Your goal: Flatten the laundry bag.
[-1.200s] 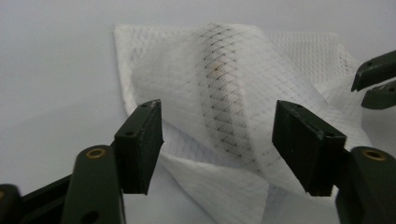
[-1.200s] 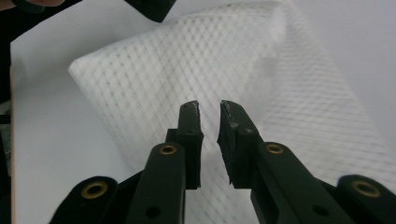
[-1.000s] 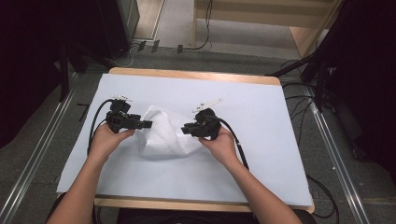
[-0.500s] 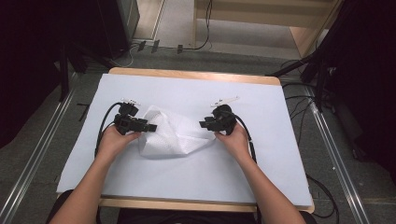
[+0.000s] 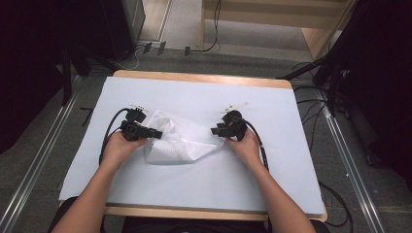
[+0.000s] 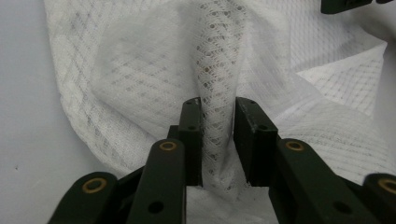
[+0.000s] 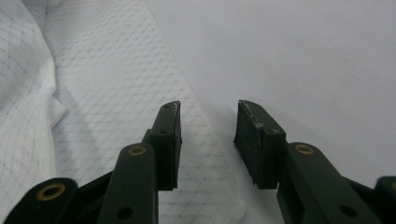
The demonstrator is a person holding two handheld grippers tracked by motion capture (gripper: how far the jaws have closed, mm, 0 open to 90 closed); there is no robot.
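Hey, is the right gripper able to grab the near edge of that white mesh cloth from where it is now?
Probably yes: the right gripper is open, its jaws straddling the edge of the white mesh cloth with nothing between.

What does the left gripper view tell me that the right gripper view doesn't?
In the left gripper view, the left gripper has a raised fold of the white mesh cloth pinched between its jaws, with the tip of the other gripper at the top right corner. In the right gripper view, the right gripper is open with nothing between its jaws, which straddle the cloth's edge, one jaw above fabric, one above the bare table cover. Both views share the same cloth lying on the pale cover.
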